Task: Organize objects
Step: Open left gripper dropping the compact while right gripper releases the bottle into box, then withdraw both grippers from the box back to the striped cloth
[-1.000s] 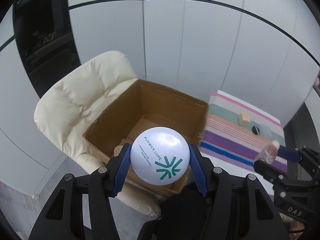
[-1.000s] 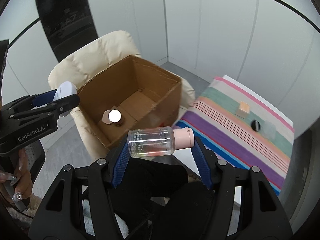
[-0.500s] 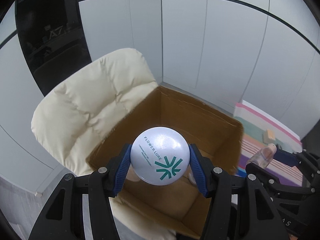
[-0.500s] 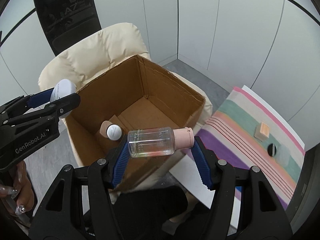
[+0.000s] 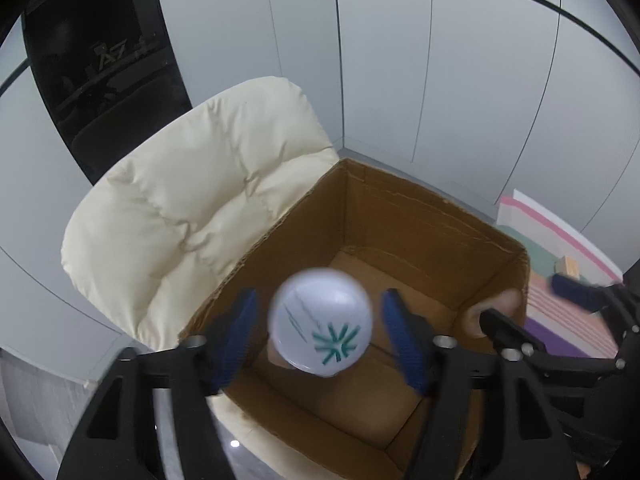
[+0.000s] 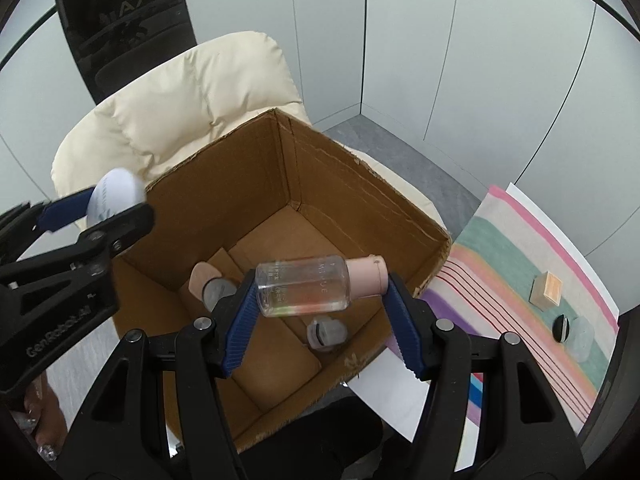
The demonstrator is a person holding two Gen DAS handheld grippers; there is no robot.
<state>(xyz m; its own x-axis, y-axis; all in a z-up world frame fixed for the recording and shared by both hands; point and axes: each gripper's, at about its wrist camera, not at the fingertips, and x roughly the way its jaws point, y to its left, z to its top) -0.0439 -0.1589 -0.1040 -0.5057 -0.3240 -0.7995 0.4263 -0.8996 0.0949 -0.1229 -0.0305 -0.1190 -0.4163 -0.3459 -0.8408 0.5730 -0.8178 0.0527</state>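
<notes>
The left gripper is seen above the open cardboard box, which stands on a cream padded chair. Its jaws are opening, and the white round container with a green mark is between them, with a gap visible on each side, so it is no longer pressed by the blue pads. The container is blurred and is placed over the inside of the box.

The right gripper is also held over the box, and its jaws are opening too. The clear bottle with a pink cap lies crosswise between them; whether the pads are touching it cannot be told with certainty.

On the bottom of the box, a pink-capped item and a small grey item are found. Beside the box, a striped cloth carries a small wooden block and a black round thing
</notes>
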